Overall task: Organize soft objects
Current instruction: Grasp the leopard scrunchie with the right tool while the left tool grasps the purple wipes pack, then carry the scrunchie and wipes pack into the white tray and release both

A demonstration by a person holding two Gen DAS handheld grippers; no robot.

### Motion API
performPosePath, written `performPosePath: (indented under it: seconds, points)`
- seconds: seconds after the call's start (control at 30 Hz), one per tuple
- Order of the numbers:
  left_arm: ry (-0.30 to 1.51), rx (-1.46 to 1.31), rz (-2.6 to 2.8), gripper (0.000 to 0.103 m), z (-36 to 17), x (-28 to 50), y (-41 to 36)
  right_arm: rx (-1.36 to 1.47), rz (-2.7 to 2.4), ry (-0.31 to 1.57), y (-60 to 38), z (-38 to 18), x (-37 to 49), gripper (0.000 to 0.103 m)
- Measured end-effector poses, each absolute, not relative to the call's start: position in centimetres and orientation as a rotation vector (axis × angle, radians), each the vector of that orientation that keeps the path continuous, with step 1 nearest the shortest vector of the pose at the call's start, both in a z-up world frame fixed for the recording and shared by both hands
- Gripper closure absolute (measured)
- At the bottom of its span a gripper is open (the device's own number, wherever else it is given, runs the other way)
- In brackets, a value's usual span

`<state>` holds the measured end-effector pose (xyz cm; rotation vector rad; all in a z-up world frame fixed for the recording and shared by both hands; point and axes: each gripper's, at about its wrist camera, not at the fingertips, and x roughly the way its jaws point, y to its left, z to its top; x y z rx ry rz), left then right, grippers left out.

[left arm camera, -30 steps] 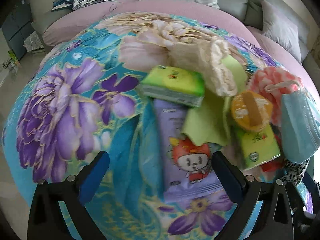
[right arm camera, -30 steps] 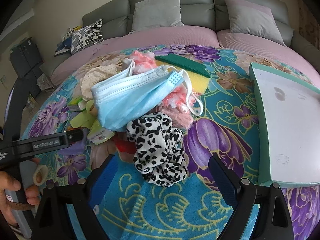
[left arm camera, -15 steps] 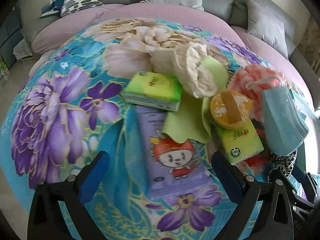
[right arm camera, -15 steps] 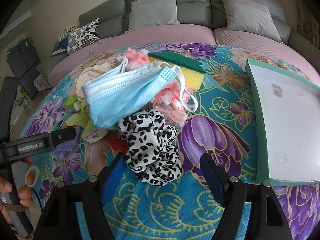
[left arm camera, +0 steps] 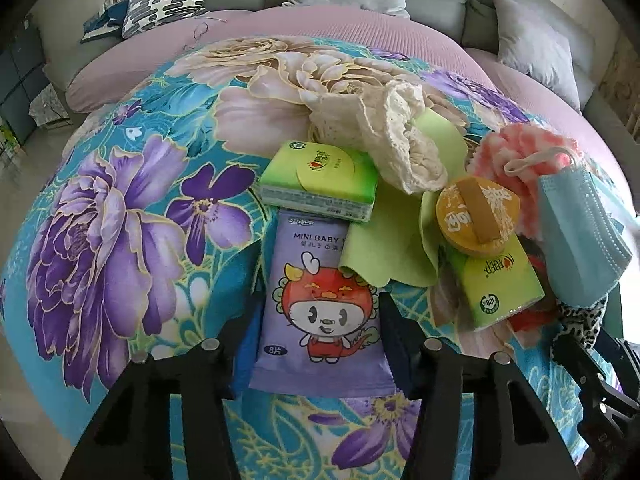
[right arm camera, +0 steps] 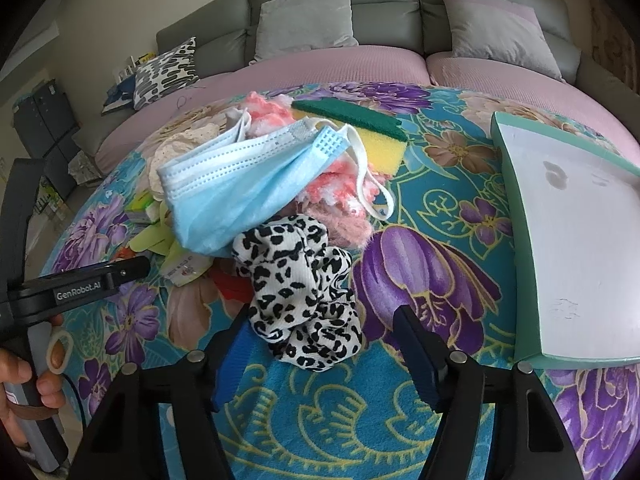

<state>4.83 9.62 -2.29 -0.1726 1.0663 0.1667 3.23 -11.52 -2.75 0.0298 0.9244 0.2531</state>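
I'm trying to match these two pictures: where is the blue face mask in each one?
Left wrist view: blue face mask at the right edge, draped beside the pink pom-pom.
Right wrist view: blue face mask left of centre, topping the pile.
Shared landmark: leopard-print scrunchie just below it.

Black tongs (right arm camera: 320,354), blue pads (right arm camera: 234,356), silver screws, white "GenRobot.AI" lettering.

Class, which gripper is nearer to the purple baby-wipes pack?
Left. The left gripper straddles the baby-wipes pack, jaws closing in; the right gripper sits further off, around the leopard scrunchie.
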Motion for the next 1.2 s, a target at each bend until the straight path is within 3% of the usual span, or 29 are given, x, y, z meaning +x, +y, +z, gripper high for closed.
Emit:
performPosePath:
  seconds: [0.3, 0.63, 1.2]
  points:
    - [1.074, -0.184, 0.169, 0.049, -2.2, 3.9, 9.7, 0.043, 0.259, 0.920, -11.6, -2.8, 3.1, 0.051]
    - [1.086, -0.201, 0.204, 0.050, -1.8, 2.3, 11.0, 0.068, 0.252, 0.902, -12.2, -2.4, 2.2, 0.065]
    - [0.947, -0.192, 0.277, 0.050, 3.5, 0.1, 12.1, 0.135, 0.217, 0.802, -14.4, 0.8, -0.5, 0.068]
